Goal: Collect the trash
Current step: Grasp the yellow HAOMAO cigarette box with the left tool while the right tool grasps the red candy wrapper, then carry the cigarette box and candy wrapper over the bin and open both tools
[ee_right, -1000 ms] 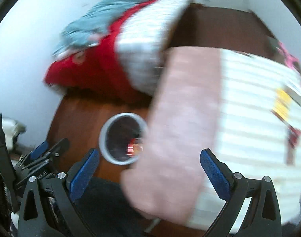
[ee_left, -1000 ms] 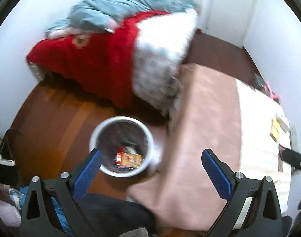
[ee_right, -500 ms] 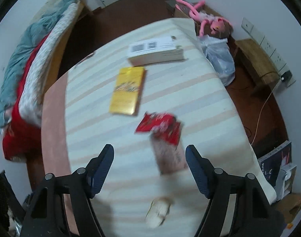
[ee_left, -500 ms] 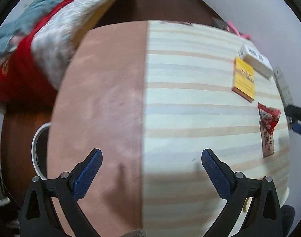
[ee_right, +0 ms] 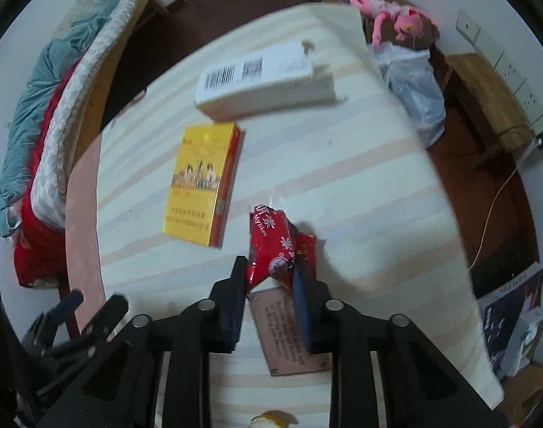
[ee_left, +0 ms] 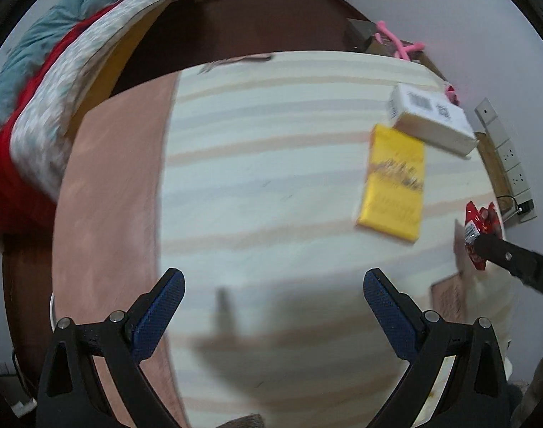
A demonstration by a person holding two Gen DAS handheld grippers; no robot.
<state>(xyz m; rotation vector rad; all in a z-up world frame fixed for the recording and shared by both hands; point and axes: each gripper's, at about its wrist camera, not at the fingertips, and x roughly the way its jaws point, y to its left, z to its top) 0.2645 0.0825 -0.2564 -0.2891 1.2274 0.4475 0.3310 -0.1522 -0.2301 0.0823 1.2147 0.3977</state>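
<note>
Red wrapper [ee_right: 275,249] pinched by right tool [ee_right: 269,278], low over table [ee_right: 342,185].

Glossy crinkled foil wrapper [ee_right: 275,246]

Bare striped tabletop [ee_left: 271,178] left of yellow pack [ee_left: 392,182], white box [ee_left: 431,121].
</note>
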